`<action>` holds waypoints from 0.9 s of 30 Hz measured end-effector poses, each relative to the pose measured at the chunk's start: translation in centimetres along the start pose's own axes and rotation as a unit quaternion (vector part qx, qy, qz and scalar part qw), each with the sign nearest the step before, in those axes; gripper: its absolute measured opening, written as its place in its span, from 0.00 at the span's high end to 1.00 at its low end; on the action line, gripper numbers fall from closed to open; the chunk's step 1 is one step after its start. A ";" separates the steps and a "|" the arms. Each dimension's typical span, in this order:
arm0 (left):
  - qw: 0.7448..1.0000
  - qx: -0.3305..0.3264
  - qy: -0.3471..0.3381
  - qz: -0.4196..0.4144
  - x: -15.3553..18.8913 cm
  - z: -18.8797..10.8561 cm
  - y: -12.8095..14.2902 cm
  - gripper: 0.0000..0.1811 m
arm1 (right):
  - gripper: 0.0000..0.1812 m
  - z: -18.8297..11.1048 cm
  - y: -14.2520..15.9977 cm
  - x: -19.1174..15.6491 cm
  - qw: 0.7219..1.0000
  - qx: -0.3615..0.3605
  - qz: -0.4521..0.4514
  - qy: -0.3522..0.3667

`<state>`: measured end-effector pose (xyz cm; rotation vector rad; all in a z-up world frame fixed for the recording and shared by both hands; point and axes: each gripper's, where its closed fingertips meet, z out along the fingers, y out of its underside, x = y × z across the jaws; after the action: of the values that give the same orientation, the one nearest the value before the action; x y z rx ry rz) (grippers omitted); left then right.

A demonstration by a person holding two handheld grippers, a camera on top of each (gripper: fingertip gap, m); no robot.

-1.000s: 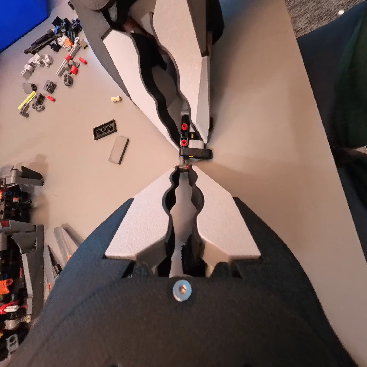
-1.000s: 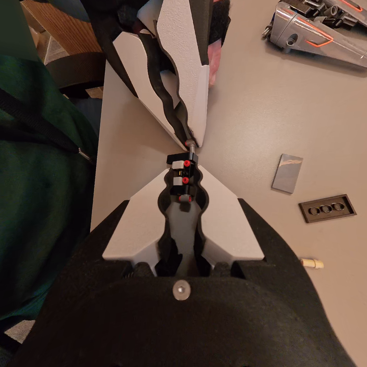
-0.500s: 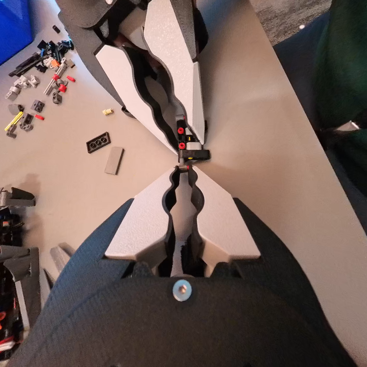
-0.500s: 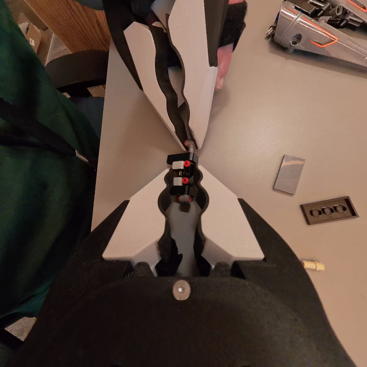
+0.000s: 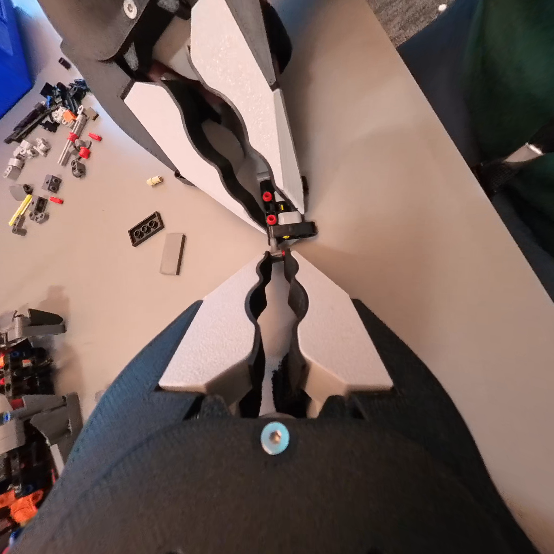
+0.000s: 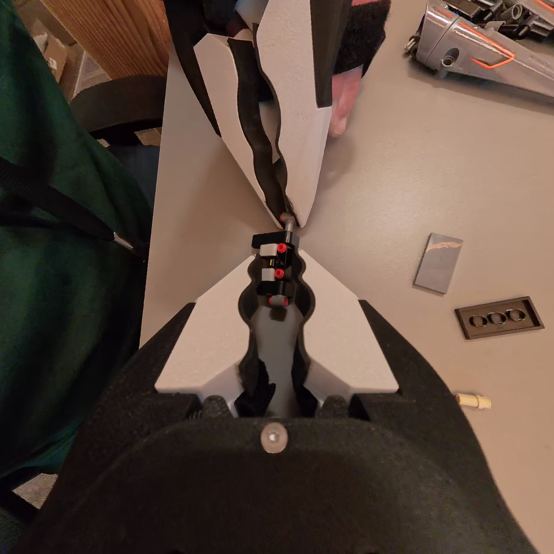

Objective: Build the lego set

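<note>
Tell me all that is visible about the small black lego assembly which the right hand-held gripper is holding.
The small black lego assembly is a short stack of black plastic pieces with light grey blocks, red pin ends and a little yellow. A black beam crosses its far end. It is held above the table, clamped between the fingertips of the right hand-held gripper. A thin grey axle sticks out from the beam end, and the left hand-held gripper pinches its tip.

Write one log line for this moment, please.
left gripper: shut on axle | right gripper: shut on subassembly | phase: joining
</note>
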<state>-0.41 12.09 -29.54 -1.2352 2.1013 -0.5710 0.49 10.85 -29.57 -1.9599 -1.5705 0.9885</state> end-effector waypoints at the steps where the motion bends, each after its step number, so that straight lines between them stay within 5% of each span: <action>1: 1.000 0.001 0.004 0.005 0.0 0.0 0.0 0.97 | 0.90 0.0 0.0 0.0 1.000 0.000 0.000 0.000; 27: 0.991 -0.010 0.069 0.116 0.1 0.0 0.0 0.97 | 0.90 0.0 0.0 -0.1 1.000 -0.002 0.000 -0.006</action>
<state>-0.43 12.06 -29.59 -0.9676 2.3304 -0.5450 0.54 10.77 -29.54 -1.9602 -1.5791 1.0008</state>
